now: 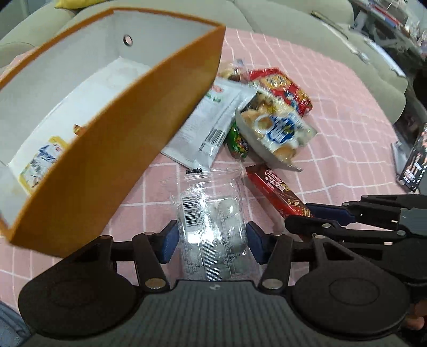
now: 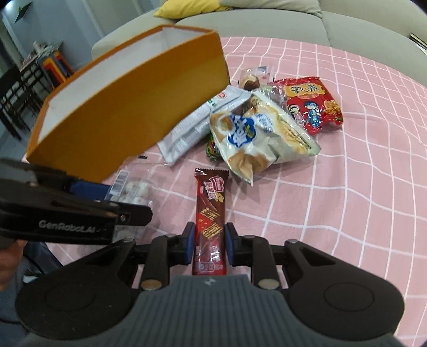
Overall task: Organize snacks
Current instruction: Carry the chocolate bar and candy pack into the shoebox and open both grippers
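In the left wrist view my left gripper [image 1: 210, 240] is shut on a clear packet of white round sweets [image 1: 210, 211], its blue pads pressing on both sides. In the right wrist view my right gripper [image 2: 209, 245] is shut on a red-brown wafer bar [image 2: 210, 208], which points away from the camera. The two grippers sit side by side just above the pink checked cloth [image 2: 347, 200]. An orange box [image 1: 106, 149] with a white inside stands to the left, and a yellow-white packet [image 1: 40, 162] lies in it. The same orange box [image 2: 128, 112] fills the left of the right wrist view.
Loose snacks are piled beyond the grippers: white sachets [image 1: 210, 114], a bag of small buns [image 2: 253, 136], a red pack [image 2: 312, 106] and a green pack [image 1: 237, 144]. A black box [image 1: 413, 165] stands at the right edge. A beige sofa [image 2: 267, 24] lies behind the table.
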Motion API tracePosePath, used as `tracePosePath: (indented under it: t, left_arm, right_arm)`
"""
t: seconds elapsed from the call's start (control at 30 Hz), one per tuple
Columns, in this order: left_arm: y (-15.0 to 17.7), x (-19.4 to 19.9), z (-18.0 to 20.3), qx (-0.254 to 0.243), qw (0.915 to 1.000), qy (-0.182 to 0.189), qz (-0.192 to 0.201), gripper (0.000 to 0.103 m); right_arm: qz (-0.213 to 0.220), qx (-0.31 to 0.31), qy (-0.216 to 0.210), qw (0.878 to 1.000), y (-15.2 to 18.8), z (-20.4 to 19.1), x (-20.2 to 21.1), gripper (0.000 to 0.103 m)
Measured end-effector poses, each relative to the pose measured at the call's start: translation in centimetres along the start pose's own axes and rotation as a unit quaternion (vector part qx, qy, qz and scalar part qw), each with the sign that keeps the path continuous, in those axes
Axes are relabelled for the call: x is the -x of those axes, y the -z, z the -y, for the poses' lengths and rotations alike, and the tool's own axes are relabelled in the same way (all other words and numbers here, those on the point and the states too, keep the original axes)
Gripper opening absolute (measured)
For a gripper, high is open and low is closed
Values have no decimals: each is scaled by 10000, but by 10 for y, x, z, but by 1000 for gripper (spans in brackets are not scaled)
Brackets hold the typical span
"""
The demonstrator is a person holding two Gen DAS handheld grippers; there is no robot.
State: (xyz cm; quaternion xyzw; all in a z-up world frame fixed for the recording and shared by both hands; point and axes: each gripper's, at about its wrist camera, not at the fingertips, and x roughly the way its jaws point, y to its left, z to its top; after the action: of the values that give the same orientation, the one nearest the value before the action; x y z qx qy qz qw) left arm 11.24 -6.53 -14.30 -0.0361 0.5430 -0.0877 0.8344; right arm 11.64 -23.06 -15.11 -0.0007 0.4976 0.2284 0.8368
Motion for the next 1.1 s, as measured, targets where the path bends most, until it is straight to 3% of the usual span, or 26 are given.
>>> tracePosePath:
  t: [0.33,0.63,0.87,1.1]
  left_arm:
    - [1,75,-11,14,9966,170,802,62]
    - [-19,126,-43,22,9915,-23,1301,62]
    - [-51,130,-76,105,9918,-326,1232,62]
    - [-77,104,-101,5,9958,-531,746,62]
  right_arm:
    - [533,-112,-46,9985,-13,-29,43,20]
    - [1075,324,-278,9933,-55,-67,69,20]
    - [1170,735,-345,9898,-101,-100,58,20]
    - [937,1182,-132,9885,-146,-128,16,20]
